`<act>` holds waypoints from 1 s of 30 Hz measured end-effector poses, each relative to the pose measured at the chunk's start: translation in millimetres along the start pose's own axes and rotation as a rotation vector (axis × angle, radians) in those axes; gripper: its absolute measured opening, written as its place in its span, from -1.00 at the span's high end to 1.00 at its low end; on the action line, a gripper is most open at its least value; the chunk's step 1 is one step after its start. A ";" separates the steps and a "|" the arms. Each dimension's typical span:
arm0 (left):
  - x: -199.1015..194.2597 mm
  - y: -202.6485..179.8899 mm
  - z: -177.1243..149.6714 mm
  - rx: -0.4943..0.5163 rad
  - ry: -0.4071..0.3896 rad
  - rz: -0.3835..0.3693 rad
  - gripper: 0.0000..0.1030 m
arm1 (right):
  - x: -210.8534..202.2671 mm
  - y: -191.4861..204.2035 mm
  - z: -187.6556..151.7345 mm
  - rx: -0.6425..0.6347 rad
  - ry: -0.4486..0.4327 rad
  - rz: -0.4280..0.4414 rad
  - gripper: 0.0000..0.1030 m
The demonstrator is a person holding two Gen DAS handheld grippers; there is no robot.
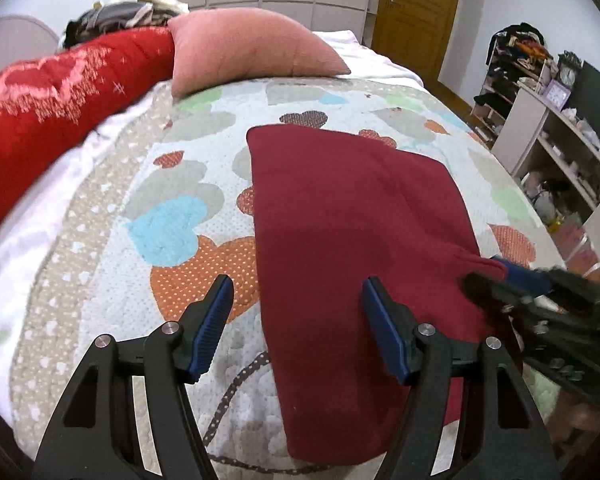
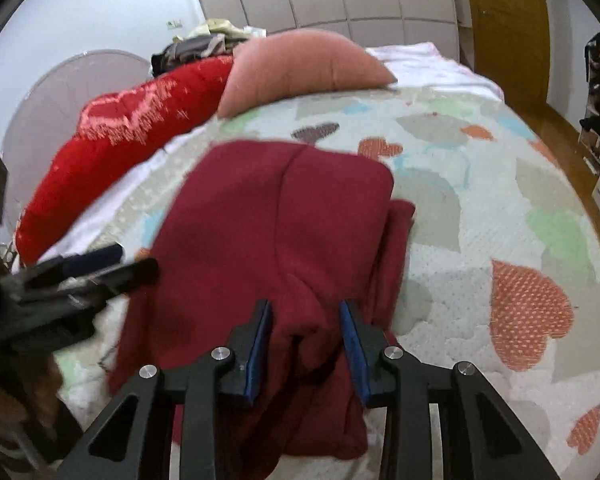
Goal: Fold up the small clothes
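A dark red garment (image 1: 356, 216) lies folded on the heart-patterned quilt (image 1: 172, 184). My left gripper (image 1: 298, 300) is open over its near left edge, with one finger over the quilt and one over the cloth. It holds nothing. My right gripper (image 2: 306, 320) is open, with a raised fold of the same garment (image 2: 276, 216) between its fingers; the jaws do not pinch it. The right gripper also shows in the left wrist view (image 1: 500, 280) at the garment's right corner. The left gripper shows blurred in the right wrist view (image 2: 112, 268) at the left.
A pink cushion (image 1: 248, 44) and a red bolster (image 1: 60, 92) lie at the far side of the bed, with a pile of clothes (image 1: 128, 12) behind. Shelves (image 1: 552, 136) stand to the right of the bed. A wooden door (image 1: 416, 8) is beyond.
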State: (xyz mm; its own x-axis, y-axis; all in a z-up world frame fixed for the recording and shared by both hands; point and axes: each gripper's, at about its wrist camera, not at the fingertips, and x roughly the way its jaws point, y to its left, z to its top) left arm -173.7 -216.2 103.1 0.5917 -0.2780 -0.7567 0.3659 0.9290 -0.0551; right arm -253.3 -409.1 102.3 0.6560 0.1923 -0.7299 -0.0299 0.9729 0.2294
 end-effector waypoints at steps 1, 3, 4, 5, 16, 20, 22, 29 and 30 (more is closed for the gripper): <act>-4.0 -2.4 -1.0 0.005 -0.018 0.013 -0.30 | -8.6 3.1 1.0 0.002 -0.017 -0.001 0.23; -11.2 -4.5 -1.9 0.003 -0.044 0.030 -0.30 | -23.4 9.5 2.6 0.006 -0.064 -0.010 0.01; -15.2 -4.9 -2.2 0.000 -0.054 0.033 -0.30 | -32.3 13.2 2.2 0.004 -0.091 -0.022 -0.02; -18.9 -5.2 -1.8 0.000 -0.061 0.037 -0.30 | -37.1 17.5 3.4 -0.001 -0.106 -0.037 -0.02; -42.0 -3.7 -7.5 -0.007 -0.120 0.079 -0.30 | -48.9 34.4 1.2 0.014 -0.123 -0.115 -0.14; -45.7 -5.5 -8.4 0.000 -0.134 0.088 -0.30 | -52.7 36.7 -0.7 0.015 -0.136 -0.118 -0.30; -48.1 -6.5 -8.8 0.003 -0.141 0.090 -0.30 | -53.2 36.8 -1.2 0.021 -0.137 -0.117 -0.30; -51.5 -7.5 -10.8 0.007 -0.147 0.100 -0.30 | -48.4 39.2 -1.7 0.021 -0.125 -0.115 -0.31; -51.7 -7.6 -11.3 0.004 -0.147 0.099 -0.30 | -48.2 39.4 -2.0 0.020 -0.124 -0.117 -0.31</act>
State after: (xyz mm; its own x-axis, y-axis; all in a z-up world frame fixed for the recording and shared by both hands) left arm -215.1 -206.1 135.3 0.7236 -0.2181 -0.6548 0.3034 0.9527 0.0180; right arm -287.6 -379.8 145.2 0.7423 0.0588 -0.6674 0.0666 0.9847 0.1609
